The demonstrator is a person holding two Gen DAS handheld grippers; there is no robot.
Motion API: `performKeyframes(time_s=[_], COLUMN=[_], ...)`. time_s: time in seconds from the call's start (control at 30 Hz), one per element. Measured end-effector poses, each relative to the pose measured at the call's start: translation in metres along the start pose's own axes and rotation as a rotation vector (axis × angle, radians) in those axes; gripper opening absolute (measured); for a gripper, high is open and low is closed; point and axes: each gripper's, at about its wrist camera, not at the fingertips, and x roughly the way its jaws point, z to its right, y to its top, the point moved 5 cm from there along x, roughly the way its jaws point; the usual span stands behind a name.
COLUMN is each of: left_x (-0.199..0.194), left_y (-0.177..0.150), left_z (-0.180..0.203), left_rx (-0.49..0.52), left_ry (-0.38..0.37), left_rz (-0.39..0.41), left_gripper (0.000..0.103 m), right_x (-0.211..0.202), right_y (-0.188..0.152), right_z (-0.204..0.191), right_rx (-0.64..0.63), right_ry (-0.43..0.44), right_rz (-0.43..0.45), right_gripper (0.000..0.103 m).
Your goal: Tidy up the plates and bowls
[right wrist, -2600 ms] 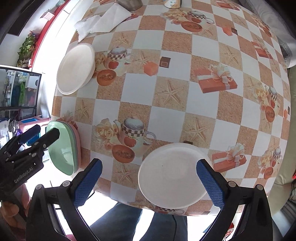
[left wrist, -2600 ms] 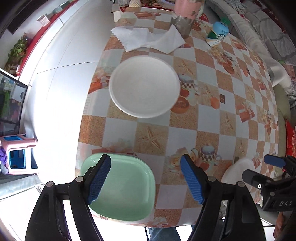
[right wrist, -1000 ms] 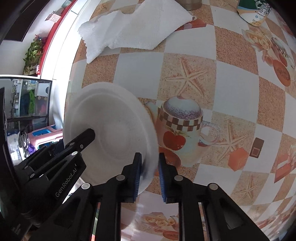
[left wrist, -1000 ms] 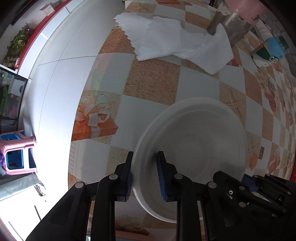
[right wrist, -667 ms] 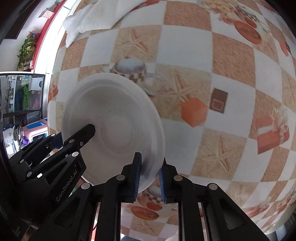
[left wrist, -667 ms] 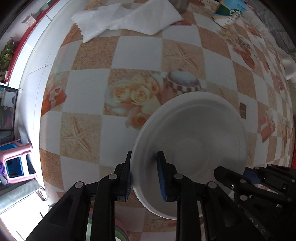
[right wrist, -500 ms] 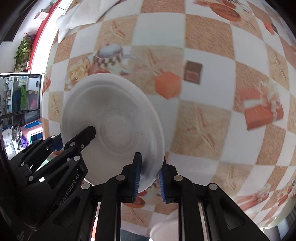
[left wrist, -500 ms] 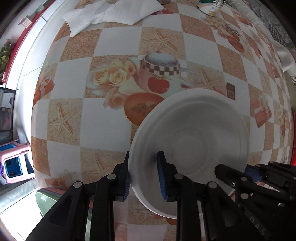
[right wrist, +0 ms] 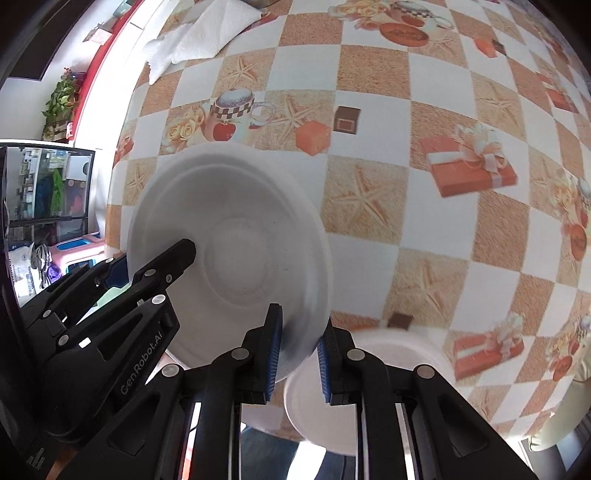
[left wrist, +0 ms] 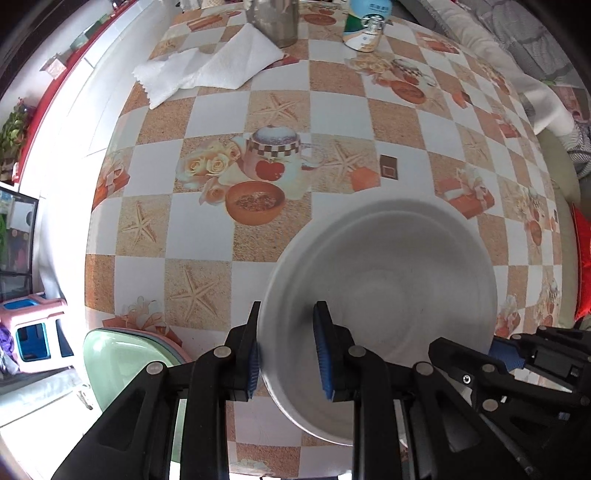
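Note:
Both grippers hold one round white plate above the checked tablecloth. My left gripper is shut on its left rim. My right gripper is shut on its right rim; the plate also shows in the right wrist view. A second white plate lies on the table near the front edge, just below and right of the held one. A stack of square plates, green on top, sits at the front left corner.
A white paper towel, a metal cup and a Starbucks bottle stand at the far side. A pink stool stands on the floor to the left. A couch runs along the right.
Both grippers closed on the far white plate, lifted it and carried it toward the front right of the table, close to the second white plate.

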Motion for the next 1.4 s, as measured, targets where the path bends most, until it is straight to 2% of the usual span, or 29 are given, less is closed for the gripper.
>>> performKeyframes(time_s=[0.1,0.2,0.37,0.57,0.63,0.77,0.8,0.87,0.9,0.97,1.03,1.07,1.1,1.13,1.17,1.27,1.4], left_x=[-0.008,-0.013,-0.007,0.008,0.01,0.001,-0.001,-0.004,-0.004,-0.006,-0.007,-0.007,-0.007,-0.006,-0.004,-0.001,-0.001], left_y=[-0.016,-0.021,-0.038,-0.052,-0.053,-0.051,-0.051,-0.051,-0.053,-0.055,-0.058,-0.059,-0.06,-0.061,-0.061,-0.062,-0.062], left_z=[0.017,0.053,0.094,0.116,0.117,0.11,0.106,0.099,0.096,0.089,0.084,0.082,0.079,0.078,0.076,0.073,0.071], left_rx=[0.062,0.142,0.27,0.348,0.358,0.358,0.359,0.363,0.358,0.347,0.341,0.328,0.313,0.304,0.298,0.289,0.268], left_ry=[-0.017,-0.027,-0.036,-0.058,-0.045,-0.031,-0.013,-0.002,-0.011,-0.012,-0.017,-0.024,-0.033,-0.038,-0.036,-0.025,-0.033], left_rz=[-0.005,-0.017,-0.045,-0.104,-0.108,-0.066,-0.053,-0.054,-0.063,-0.066,-0.065,-0.065,-0.068,-0.076,-0.084,-0.101,-0.11], left_gripper=[0.027,0.029,0.031,0.034,0.04,0.076,0.079,0.08,0.08,0.084,0.092,0.101,0.103,0.103,0.103,0.103,0.103], right_x=[-0.011,-0.018,-0.026,-0.025,-0.023,-0.02,-0.02,-0.024,-0.028,-0.032,-0.034,-0.035,-0.035,-0.036,-0.038,-0.039,-0.04], right_y=[-0.015,-0.033,-0.067,-0.094,-0.098,-0.102,-0.103,-0.106,-0.106,-0.106,-0.106,-0.107,-0.108,-0.109,-0.11,-0.112,-0.117], right_z=[0.01,0.021,0.062,0.103,0.111,0.121,0.125,0.131,0.133,0.134,0.136,0.136,0.137,0.138,0.139,0.139,0.143], right_rx=[0.016,0.049,0.134,0.216,0.235,0.262,0.27,0.272,0.266,0.256,0.263,0.268,0.273,0.279,0.286,0.3,0.324], right_ry=[-0.003,-0.014,-0.033,-0.045,-0.05,-0.061,-0.059,-0.073,-0.09,-0.082,-0.074,-0.07,-0.067,-0.061,-0.051,-0.029,-0.056], right_rz=[0.008,0.01,0.005,-0.011,-0.013,-0.023,-0.026,-0.02,-0.003,0.014,0.015,0.016,0.016,0.02,0.026,0.031,0.03], right_gripper=[0.02,0.02,0.02,0.02,0.02,0.021,0.026,0.073,0.079,0.08,0.08,0.082,0.086,0.097,0.102,0.102,0.102])
